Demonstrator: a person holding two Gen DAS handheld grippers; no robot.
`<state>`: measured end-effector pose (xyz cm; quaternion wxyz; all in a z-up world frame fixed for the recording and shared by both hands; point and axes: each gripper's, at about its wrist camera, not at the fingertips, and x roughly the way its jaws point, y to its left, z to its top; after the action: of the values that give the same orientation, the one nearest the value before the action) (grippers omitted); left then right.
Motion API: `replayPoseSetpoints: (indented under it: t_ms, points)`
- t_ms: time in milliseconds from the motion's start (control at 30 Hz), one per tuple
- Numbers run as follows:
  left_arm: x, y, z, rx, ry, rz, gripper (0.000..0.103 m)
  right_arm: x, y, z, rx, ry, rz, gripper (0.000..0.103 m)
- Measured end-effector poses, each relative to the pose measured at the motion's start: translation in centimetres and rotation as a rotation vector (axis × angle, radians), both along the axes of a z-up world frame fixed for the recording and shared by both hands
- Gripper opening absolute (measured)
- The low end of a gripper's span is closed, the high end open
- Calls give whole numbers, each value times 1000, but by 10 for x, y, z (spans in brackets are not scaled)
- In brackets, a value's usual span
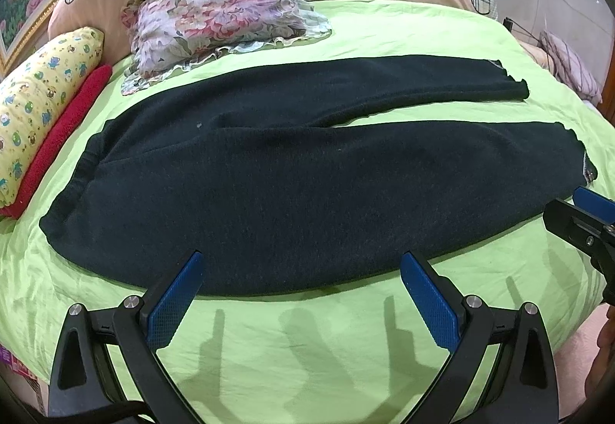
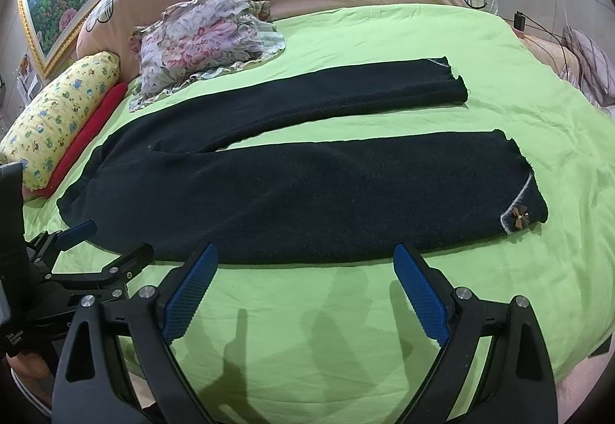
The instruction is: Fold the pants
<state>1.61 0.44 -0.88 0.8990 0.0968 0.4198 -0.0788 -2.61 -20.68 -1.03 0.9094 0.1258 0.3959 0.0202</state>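
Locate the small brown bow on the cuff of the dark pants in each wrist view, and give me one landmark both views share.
Left wrist view: the small brown bow barely shows at the far right, on the near leg's cuff, too small to make out clearly.
Right wrist view: the bow sits lower right, on the near cuff beside a pale trim line.
Shared landmark: the floral ruffled cushion, upper left beyond the dark knit pants.

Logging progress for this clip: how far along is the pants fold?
Done: the pants lie flat on the green sheet, legs apart, unfolded. In hand: nothing; the left gripper and right gripper hover open at the near edge. Left: every fold.
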Motion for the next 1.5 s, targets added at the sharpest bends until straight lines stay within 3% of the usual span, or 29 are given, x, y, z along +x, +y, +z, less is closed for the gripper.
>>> replayPoseSetpoints:
  t_ms: [767, 1033, 1500]
  points:
    - [5, -3, -4, -9, 16, -23, 102, 1, -4, 4, 10, -7, -1, 93]
    - [9, -1, -7, -46, 38, -49, 102, 2, -7, 5, 14, -5, -5, 93]
    - [44, -10, 8, -92, 42, -120, 102, 26, -39, 18, 34, -25, -15, 93]
